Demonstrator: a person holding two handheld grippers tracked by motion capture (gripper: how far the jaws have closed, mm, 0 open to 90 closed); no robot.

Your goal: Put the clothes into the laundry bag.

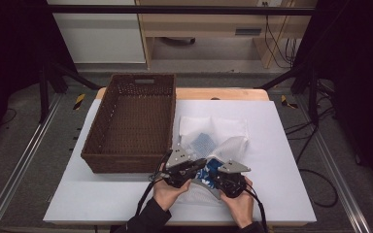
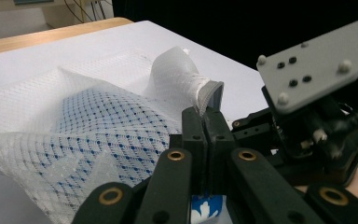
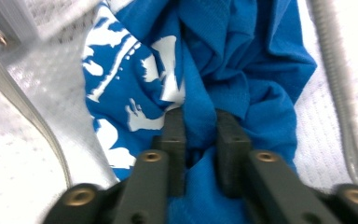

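A white mesh laundry bag lies on the white table, right of the basket. A blue garment with white print shows at its near opening. My left gripper is at the bag's mouth; in the left gripper view its jaws are shut on the bag's grey-trimmed rim, with blue cloth showing through the mesh. My right gripper sits just to the right of it. In the right gripper view its jaws are shut on a fold of the blue garment inside the mesh bag.
An empty brown wicker basket stands on the left half of the table, close to my left hand. The white table top extends to the right of the bag. Cables trail back from both grippers toward the near edge.
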